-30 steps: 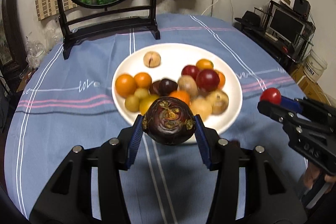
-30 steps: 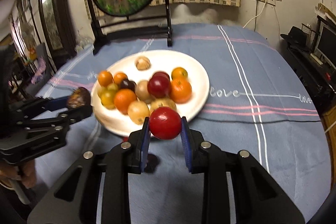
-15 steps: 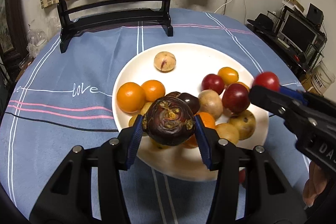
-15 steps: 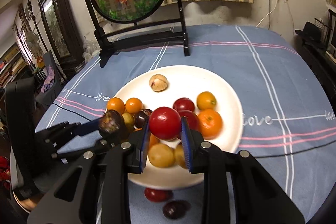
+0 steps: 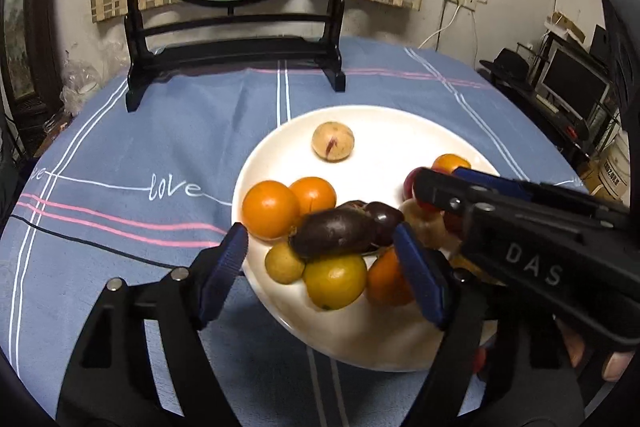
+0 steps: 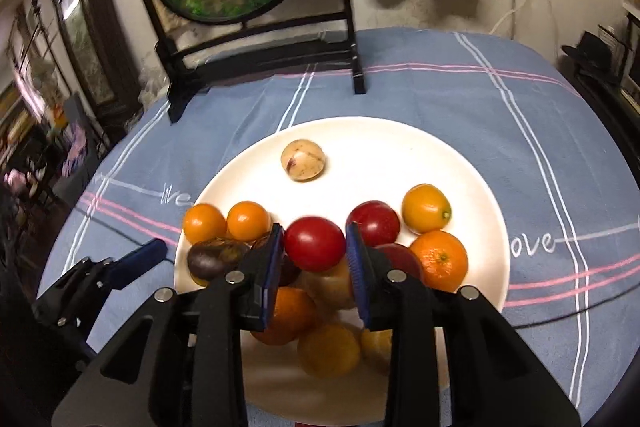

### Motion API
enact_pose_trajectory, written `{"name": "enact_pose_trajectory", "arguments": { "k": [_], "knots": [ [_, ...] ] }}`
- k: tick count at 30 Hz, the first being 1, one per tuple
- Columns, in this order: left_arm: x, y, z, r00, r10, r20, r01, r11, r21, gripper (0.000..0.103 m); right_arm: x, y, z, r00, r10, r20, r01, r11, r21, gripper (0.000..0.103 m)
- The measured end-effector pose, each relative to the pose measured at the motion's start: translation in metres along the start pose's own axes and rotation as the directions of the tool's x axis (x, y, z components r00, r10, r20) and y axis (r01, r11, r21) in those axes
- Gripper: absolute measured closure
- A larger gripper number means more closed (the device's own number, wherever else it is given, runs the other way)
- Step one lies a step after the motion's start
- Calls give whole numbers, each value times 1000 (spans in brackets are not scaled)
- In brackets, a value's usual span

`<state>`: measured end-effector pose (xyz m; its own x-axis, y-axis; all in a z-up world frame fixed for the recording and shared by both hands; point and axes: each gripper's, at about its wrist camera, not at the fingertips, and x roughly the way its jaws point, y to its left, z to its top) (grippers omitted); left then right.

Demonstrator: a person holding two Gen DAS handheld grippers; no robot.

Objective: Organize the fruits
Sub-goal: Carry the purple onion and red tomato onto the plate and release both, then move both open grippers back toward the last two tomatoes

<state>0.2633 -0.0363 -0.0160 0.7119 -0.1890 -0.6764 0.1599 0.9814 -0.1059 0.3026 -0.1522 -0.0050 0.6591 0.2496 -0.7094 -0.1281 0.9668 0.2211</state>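
Note:
A white plate (image 5: 372,119) on the blue cloth holds a pile of oranges, yellow, red and brown fruits. My left gripper (image 5: 320,233) is over the plate's near left side, its jaws opening. A dark purple fruit (image 5: 334,233) lies on the pile between them, touching neither pad. In the right wrist view that fruit (image 6: 216,257) sits beside one blue left finger (image 6: 140,259). My right gripper (image 6: 315,245) holds a red fruit (image 6: 315,243) above the pile. Its jaws are just starting to open and the pads still touch the fruit. A pale round fruit (image 6: 302,161) lies alone farther back.
A round goldfish screen on a black stand (image 5: 236,47) stands at the back of the table. The striped blue cloth (image 5: 140,147) lies bare left of the plate. Shelves with monitors (image 5: 572,87) fill the room's right side. The right gripper's black body (image 5: 532,239) crosses the plate.
My left gripper's jaws have spread and the dark purple fruit has dropped from them onto the pile. The right gripper has come forward over the plate with the red fruit.

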Motion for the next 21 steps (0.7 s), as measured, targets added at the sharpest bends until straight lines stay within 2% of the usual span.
{"name": "enact_pose_trajectory", "arguments": {
  "k": [2, 10, 12, 13, 14, 15, 18, 21],
  "knots": [
    [-2, 0, 1, 1000, -15, 3, 15, 1000, -9, 26, -6, -3, -2, 1000, 7, 14, -7, 1000, 8, 70],
    [-22, 2, 3, 1000, -4, 26, 5, 999, -39, 23, -61, -21, -23, 997, 21, 72, -21, 1000, -5, 69],
    [-33, -4, 2, 999, -3, 34, 4, 1000, -23, 22, -75, -29, -31, 997, 12, 76, -12, 1000, 3, 63],
    [-36, -5, 2, 999, -3, 36, 3, 1000, -15, 20, -81, -34, -35, 997, 6, 80, -6, 1000, 11, 50],
    [-42, -9, 1, 999, -2, 40, 2, 1000, -2, 19, -85, -38, -38, 996, -1, 88, -1, 1000, 21, 43],
    [-48, -12, -1, 999, -2, 43, 2, 1000, 10, 19, -92, -43, -44, 994, -13, 105, 10, 999, 31, 40],
    [-63, -20, -11, 999, -2, 43, 0, 999, 44, 19, -101, -47, -59, 995, -46, 92, 46, 999, 3, 40],
    [-73, -25, -25, 999, 7, 31, -9, 998, 68, 16, -101, -49, -75, 998, -54, 42, 55, 998, -26, 40]
  ]
}}
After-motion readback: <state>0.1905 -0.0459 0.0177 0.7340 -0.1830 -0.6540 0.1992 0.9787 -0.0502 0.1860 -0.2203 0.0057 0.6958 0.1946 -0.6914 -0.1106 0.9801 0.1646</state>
